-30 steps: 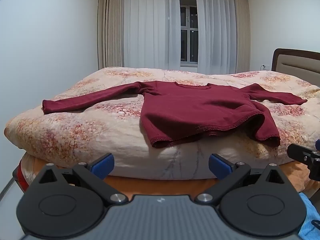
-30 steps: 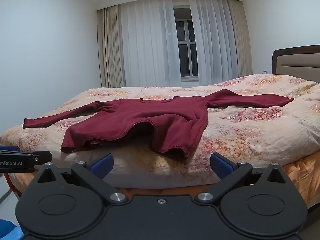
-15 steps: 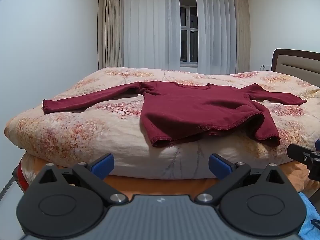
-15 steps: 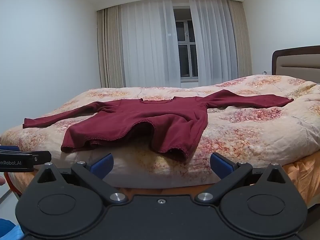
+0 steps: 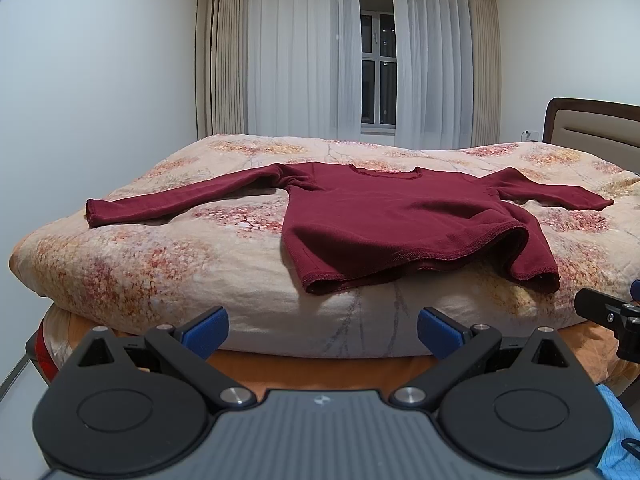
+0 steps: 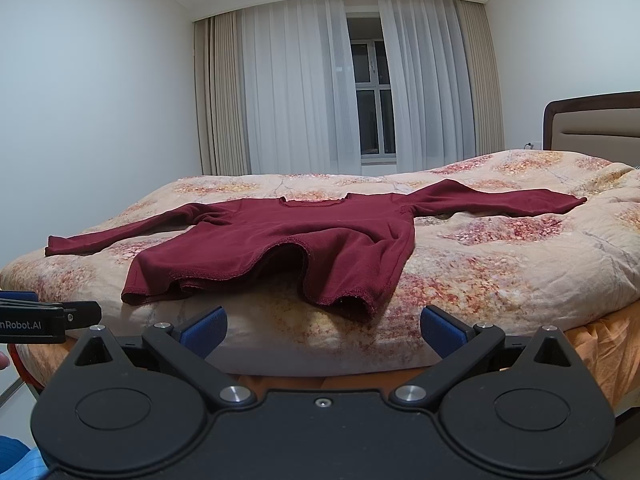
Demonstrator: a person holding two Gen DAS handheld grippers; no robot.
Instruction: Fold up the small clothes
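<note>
Maroon sweater (image 5: 384, 220) spread on bed (image 5: 160, 264), both hand-held grippers (image 5: 322, 326) (image 6: 323, 326) apart, "nRobot.AI" label (image 6: 20, 325)

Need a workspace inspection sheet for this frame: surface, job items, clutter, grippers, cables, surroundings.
Surface: bed with floral quilt, rumpled, orange sheet showing below its edge.
Job's things: one maroon long-sleeve top lying flat, unfolded, both sleeves spread out, hem wavy and drooping over the near quilt edge.
Clutter: blue cloth at the lower right of the left wrist view; nothing else seen on the quilt.
Grippers: left gripper open, empty, short of the bed; right gripper open, empty, short of the bed.
Cables: nothing seen.
Surroundings: sheer curtains over a dark window, white walls, padded headboard on the right.
</note>
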